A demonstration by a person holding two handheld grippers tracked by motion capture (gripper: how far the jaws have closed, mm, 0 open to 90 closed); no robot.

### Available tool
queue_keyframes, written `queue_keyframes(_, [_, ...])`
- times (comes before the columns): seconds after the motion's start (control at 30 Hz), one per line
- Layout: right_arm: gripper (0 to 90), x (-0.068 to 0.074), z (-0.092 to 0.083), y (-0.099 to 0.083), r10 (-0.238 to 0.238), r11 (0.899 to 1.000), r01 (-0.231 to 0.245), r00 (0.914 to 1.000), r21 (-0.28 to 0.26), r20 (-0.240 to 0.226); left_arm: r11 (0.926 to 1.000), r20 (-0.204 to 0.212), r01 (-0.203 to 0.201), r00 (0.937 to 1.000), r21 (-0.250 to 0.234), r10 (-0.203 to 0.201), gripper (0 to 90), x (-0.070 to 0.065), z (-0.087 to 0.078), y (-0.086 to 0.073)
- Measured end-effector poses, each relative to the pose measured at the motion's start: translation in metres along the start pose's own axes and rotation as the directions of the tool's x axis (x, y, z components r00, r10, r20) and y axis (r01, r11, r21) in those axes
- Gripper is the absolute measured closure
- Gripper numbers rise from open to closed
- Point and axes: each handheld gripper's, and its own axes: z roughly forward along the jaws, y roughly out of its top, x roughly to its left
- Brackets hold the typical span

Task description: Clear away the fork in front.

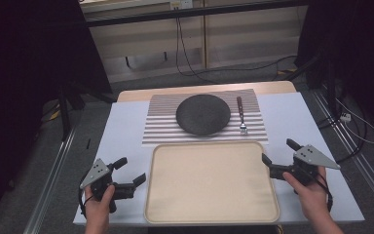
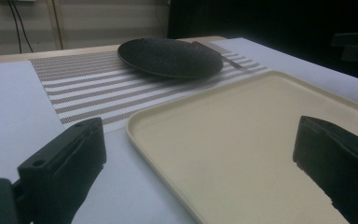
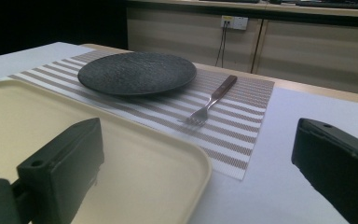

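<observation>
A dark round plate (image 1: 203,114) lies on a striped placemat (image 1: 165,130) at the back of the table. A fork (image 1: 241,116) with a brown handle rests on the mat to the plate's right. In front of the mat sits a cream tray (image 1: 212,181), bare inside. My left gripper (image 1: 130,171) is held low at the tray's left edge, open, nothing between its jaws. My right gripper (image 1: 280,152) hovers at the tray's far right corner, also open and holding nothing. From the gripper views I see the plate (image 2: 170,57) (image 3: 136,72), the fork (image 3: 209,103) and the tray (image 2: 242,140) (image 3: 135,168).
A pale blue cover (image 1: 121,141) lies over the table top. Cables (image 1: 185,53) run along the floor and cabinet behind. Metal rails (image 1: 53,185) flank the table on both sides.
</observation>
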Motion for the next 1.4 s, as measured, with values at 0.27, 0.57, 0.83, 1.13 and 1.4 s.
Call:
queue_keyframes(0.27, [1.7,-0.01,0.031,0.01,-0.002,0.999,0.001,0.9992,0.035,0.039,1.0,0.004,-0.002,1.0,0.007,0.002,2.7,0.0,0.001,0.0])
queue_keyframes(0.57, [2.3,-0.015,0.055,0.023,-0.012,0.999,0.01,0.9994,0.053,0.032,1.0,0.009,-0.004,1.0,0.006,0.004,2.7,-0.001,0.002,0.0])
queue_keyframes(0.83, [2.1,-0.016,0.074,0.03,-0.006,0.998,0.004,0.9998,0.07,0.02,1.0,0.008,-0.003,1.0,0.009,0.003,2.7,-0.001,0.002,0.0])
queue_keyframes(1.13, [2.2,-0.018,0.097,0.034,-0.014,0.994,0.012,0.9997,0.11,0.022,1.0,0.006,-0.003,1.0,0.009,0.003,2.7,0.0,0.002,-0.001])
queue_keyframes(1.4, [2.9,-0.024,0.118,0.041,-0.005,0.991,0.0,0.9993,0.131,0.037,0.9999,0.003,-0.006,1.0,0.011,0.006,2.7,0.0,0.003,-0.001])
